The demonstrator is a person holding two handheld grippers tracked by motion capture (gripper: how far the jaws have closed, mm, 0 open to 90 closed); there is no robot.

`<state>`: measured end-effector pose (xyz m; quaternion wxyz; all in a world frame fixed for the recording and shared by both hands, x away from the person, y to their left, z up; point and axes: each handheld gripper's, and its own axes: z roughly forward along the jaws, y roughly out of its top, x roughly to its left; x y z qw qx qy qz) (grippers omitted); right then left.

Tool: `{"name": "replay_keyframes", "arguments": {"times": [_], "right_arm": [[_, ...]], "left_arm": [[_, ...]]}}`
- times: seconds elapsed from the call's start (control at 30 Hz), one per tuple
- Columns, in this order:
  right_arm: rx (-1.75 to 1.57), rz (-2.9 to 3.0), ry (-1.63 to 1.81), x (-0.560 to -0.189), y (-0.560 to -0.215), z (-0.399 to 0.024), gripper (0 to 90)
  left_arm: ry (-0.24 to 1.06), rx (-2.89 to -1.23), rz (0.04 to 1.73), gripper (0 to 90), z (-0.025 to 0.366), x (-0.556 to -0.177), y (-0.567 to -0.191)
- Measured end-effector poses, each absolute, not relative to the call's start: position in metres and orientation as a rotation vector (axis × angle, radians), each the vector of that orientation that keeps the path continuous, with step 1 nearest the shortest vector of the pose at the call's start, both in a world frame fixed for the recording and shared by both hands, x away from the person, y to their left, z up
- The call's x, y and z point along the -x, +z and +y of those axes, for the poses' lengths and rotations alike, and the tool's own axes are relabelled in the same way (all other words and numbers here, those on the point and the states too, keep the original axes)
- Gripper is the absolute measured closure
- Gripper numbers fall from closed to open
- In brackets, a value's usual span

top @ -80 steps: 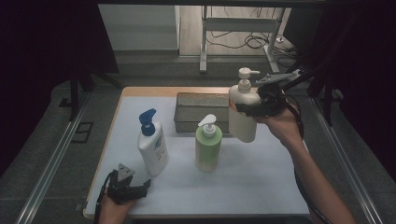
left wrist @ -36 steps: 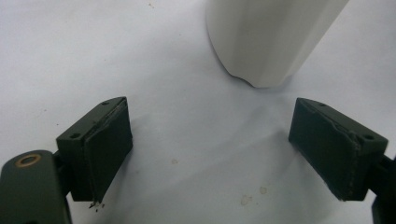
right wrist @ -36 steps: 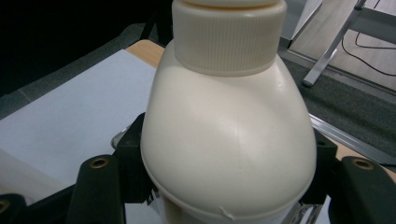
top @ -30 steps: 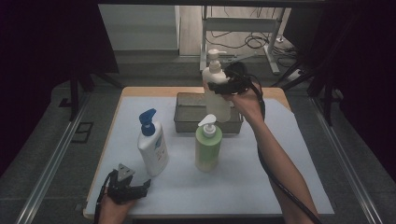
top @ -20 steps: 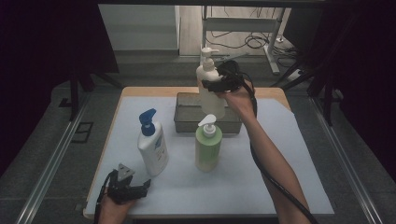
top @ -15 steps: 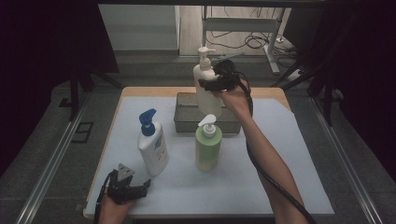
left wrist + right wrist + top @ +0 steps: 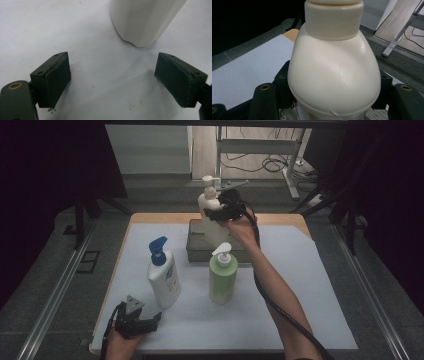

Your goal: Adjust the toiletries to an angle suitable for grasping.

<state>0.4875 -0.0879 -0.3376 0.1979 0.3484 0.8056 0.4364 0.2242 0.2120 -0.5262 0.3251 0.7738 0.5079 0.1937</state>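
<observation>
Cream-coloured pump bottle (image 7: 212, 215) is hanging over the grey bin (image 7: 196, 240) at the table's far side, clamped in the right gripper (image 7: 225, 212) — the placing step; next it needs lowering straight inside. Three pump bottles in all — cream, white-and-blue (image 7: 163, 276), green (image 7: 222, 276) — one bin. Left gripper (image 7: 136, 322) is resting with its claw apart.

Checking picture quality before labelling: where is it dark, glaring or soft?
High view: surroundings nearly black, the white table cover evenly lit, cream bottle sharp. Left gripper view: bright, washed-out surface, soft shadows beside the jaws, white bottle base slightly soft. Right gripper view: the cream bottle close up with a mild sheen, dark upper left corner.
</observation>
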Motion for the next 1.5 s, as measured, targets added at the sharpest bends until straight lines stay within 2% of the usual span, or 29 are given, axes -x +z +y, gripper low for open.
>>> {"name": "replay_keyframes", "arguments": {"times": [0.73, 1.5], "right_arm": [[-0.966, 2.316, 1.188, -0.483, -0.375, -0.087, 36.3], [-0.976, 2.365, 1.158, -0.474, -0.399, -0.097, 36.2]], "left_arm": [[0.508, -2.03, 1.331, 13.0, 0.212, -0.224, -0.526], [0.508, -2.03, 1.33, 13.0, 0.212, -0.224, -0.526]]}}
